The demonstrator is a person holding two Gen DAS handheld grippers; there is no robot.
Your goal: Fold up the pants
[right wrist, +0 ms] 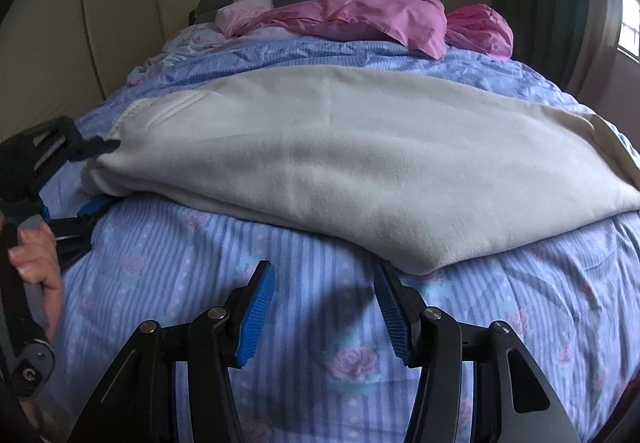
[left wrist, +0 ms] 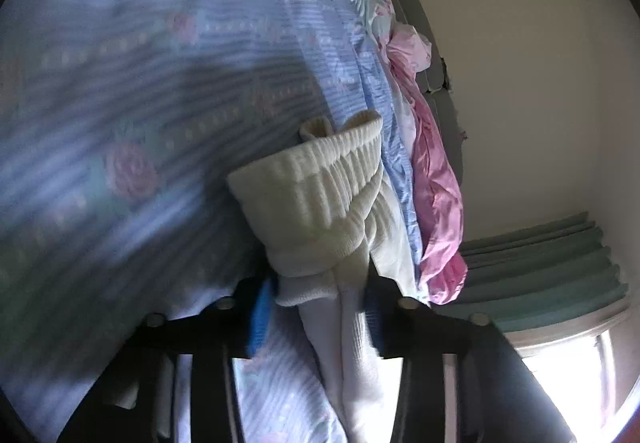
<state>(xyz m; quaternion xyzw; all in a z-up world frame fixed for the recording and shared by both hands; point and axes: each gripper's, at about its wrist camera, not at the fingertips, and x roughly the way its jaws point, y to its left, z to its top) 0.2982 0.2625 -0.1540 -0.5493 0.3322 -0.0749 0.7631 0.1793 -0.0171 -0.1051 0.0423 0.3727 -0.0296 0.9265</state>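
Cream pants [right wrist: 340, 163] lie across the middle of the right wrist frame, spread from left to right over a bed [right wrist: 304, 323] covered in blue striped, rose-print bedding. The right tool [right wrist: 325, 317], at the bottom centre of that frame, is open, its blue pads [right wrist: 256, 319] apart above bare bedding, just short of the pants' near edge. At the left edge, the left tool [right wrist: 100, 179] grips the pants' waist end, with a hand [right wrist: 38, 263] on its handle. In the left wrist frame, the ribbed waistband [left wrist: 320, 179] sits at centre, pinched between that tool's pads. Pink cloth [right wrist: 360, 19] is heaped at the top, by the headboard.
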